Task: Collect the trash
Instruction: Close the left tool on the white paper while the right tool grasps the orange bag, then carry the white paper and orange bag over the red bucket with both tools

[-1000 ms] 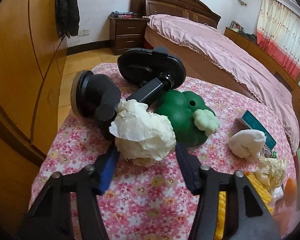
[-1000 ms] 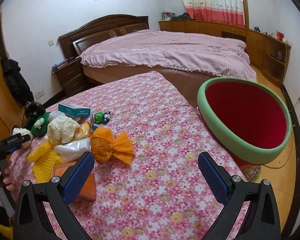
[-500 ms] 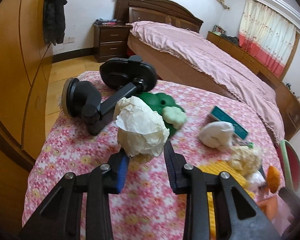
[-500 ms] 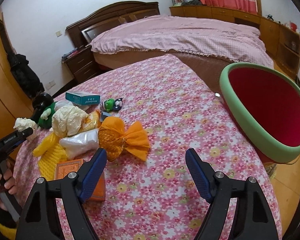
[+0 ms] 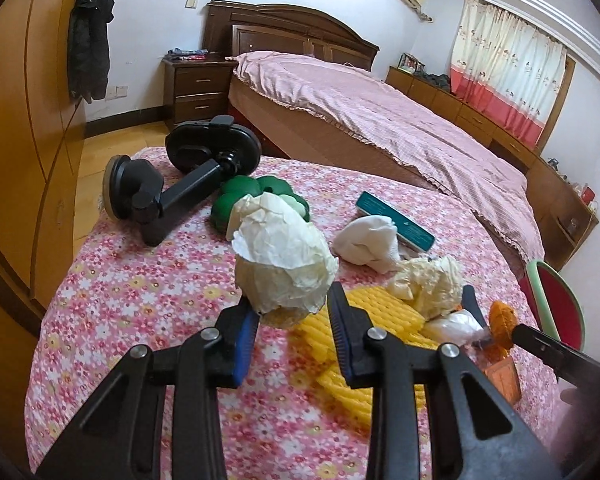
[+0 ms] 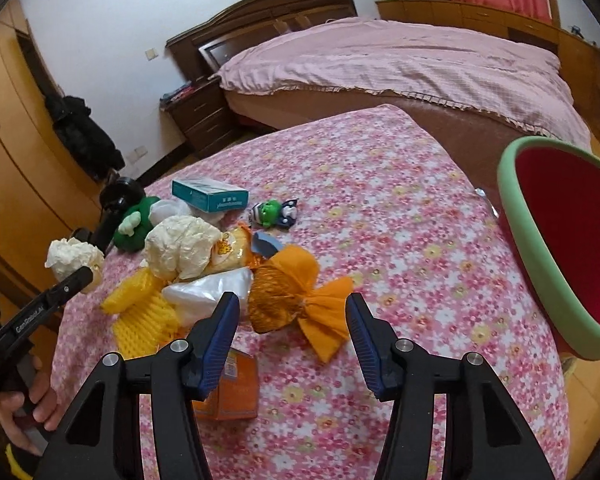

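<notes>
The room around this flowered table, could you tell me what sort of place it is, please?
It is most likely a home bedroom. A large bed with a pink cover and a dark wooden headboard fills the background, a nightstand stands beside it, and curtains hang over a row of low cabinets.

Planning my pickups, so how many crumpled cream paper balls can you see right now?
2. One cream ball is clamped in the left gripper; the other ball lies in the pile by the yellow foam net. More may hide beneath.
</notes>
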{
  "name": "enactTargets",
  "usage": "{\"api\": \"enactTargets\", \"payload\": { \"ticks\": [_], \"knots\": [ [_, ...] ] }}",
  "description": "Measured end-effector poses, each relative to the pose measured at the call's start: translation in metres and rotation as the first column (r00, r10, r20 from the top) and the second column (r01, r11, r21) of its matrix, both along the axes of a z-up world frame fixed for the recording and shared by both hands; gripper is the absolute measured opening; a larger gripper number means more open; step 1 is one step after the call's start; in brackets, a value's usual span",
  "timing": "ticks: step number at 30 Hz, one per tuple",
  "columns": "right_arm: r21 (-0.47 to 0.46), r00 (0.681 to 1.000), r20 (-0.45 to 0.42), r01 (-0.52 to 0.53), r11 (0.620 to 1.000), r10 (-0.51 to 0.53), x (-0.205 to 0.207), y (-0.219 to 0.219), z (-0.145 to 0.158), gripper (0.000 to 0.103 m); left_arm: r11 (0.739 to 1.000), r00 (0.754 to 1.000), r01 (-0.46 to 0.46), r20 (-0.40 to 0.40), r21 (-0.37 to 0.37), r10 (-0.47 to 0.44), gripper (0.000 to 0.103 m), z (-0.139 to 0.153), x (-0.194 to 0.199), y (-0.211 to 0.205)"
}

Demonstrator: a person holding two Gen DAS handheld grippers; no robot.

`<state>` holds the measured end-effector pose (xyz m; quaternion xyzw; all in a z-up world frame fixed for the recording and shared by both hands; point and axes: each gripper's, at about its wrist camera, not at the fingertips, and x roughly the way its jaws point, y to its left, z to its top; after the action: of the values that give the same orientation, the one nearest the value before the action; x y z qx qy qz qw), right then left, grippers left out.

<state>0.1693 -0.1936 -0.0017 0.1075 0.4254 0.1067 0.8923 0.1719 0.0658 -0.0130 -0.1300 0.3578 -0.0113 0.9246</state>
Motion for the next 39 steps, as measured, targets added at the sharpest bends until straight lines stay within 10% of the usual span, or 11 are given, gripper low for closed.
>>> {"api": "enactTargets", "payload": {
  "ticks": [8,15,29,39],
  "knots": [
    [-0.035,0.998,-0.050,-0.035,0.999,0.033,0.015,0.016,-0.009,0.056,1.000,1.000,0.016,-0.005,-0.012,-0.016,0.034,0.000,-0.008,-0.005],
    [-0.029,1.000,-0.027,-0.001,1.000,0.000,0.009,0.011,-0.004,0.020,0.999,0.999,0.035,0.023,-0.016,-0.034,0.034,0.010,-0.020,-0.009],
    [0.023,0.993,0.106,0.056,0.998,-0.058,-0.039,-0.017,0.041,0.018,0.989,0.988,0.146,0.053,-0.038,-0.144,0.034,0.033,-0.039,-0.041],
    [0.072,0.972,0.172,0.150,0.986,-0.160,-0.073,-0.068,0.067,0.018,0.936,0.937,0.350,0.028,-0.045,-0.349,0.034,0.052,-0.036,-0.108]
  ]
}}
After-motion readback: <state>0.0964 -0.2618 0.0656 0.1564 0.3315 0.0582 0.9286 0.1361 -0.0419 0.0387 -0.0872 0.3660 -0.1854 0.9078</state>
